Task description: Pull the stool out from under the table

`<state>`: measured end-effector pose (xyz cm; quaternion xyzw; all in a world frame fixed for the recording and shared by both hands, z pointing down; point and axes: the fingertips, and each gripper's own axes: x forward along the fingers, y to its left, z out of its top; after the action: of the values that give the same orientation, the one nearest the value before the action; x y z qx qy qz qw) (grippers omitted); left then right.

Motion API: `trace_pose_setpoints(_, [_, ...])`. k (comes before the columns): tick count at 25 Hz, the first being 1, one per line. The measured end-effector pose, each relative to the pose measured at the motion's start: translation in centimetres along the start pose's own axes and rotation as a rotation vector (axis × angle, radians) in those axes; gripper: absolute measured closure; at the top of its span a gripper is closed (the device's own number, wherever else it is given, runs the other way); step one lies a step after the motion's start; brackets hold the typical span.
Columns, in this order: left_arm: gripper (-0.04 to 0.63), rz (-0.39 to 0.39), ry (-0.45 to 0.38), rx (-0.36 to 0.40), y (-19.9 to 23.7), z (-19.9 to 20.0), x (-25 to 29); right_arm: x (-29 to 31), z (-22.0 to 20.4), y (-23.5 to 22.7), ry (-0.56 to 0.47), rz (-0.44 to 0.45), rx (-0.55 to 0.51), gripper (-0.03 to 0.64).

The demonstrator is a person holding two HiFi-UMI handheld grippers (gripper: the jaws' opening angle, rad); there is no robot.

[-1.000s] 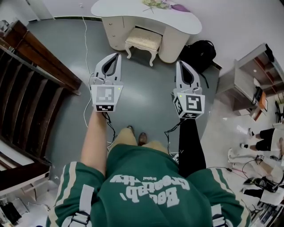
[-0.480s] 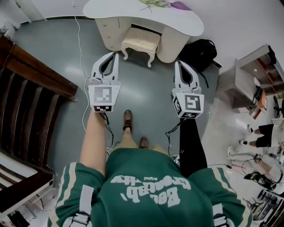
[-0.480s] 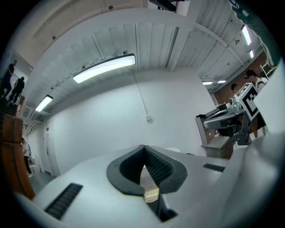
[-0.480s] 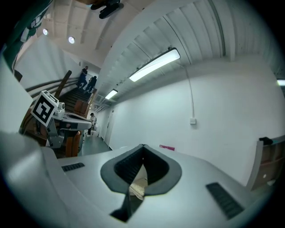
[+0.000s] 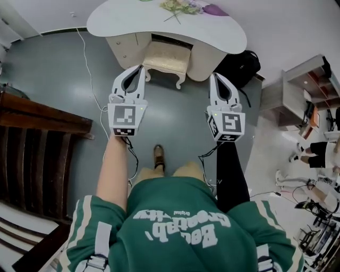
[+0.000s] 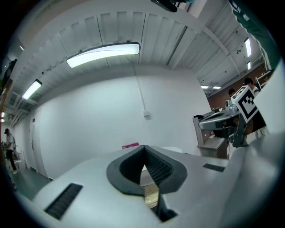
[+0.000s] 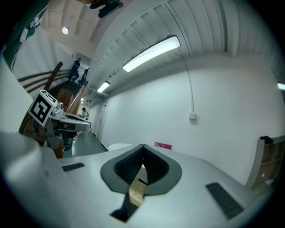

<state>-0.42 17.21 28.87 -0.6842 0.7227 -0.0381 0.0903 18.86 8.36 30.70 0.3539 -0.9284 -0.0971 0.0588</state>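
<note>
The cream cushioned stool [image 5: 166,57] with curved white legs stands tucked partly under the white kidney-shaped table [image 5: 159,26] at the top of the head view. My left gripper [image 5: 141,68] is held level, shut and empty, its tip just short of the stool's left front leg. My right gripper [image 5: 214,76] is also shut and empty, a little right of the stool's front right leg, near the table's pedestal. In the left gripper view the jaws [image 6: 143,148] meet, with a sliver of the stool [image 6: 151,196] behind them. The right gripper view shows the same: closed jaws [image 7: 142,146], stool sliver [image 7: 136,193].
A black backpack [image 5: 239,64] leans by the table's right side. Dark wooden furniture [image 5: 37,143] fills the left. A shelf unit [image 5: 308,90] and seated people [image 5: 319,154] are at the right. A white cable [image 5: 90,69] runs along the grey floor. Flowers [image 5: 183,6] lie on the table.
The person has stepped toward the table. Both grippers have come closer to the stool, side by side. Their jaws stay shut.
</note>
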Motion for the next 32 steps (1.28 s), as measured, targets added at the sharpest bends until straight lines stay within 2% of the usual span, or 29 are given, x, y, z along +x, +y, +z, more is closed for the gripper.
trace_pose_setpoints(7, [0.581, -0.023, 0.034, -0.001, 2.7, -2.6, 3.7, 3.9, -2.1, -0.1, 0.038, -0.006, 0.018, 0.609])
trace_pose_setpoints(15, [0.581, -0.015, 0.037, 0.025, 4.9, -4.3, 10.2, 10.1, -4.4, -2.7, 0.048, -0.001, 0.043, 0.609])
trace_pose_setpoints(24, [0.581, -0.018, 0.112, 0.078, 6.7, -7.4, 19.7, 19.8, -6.7, -7.1, 0.061, 0.036, 0.101, 0.609])
trace_pose_setpoints(32, [0.581, -0.025, 0.143, 0.073, 7.7, -9.6, 24.7, 25.0, -10.1, -7.6, 0.116, 0.086, 0.150, 0.607])
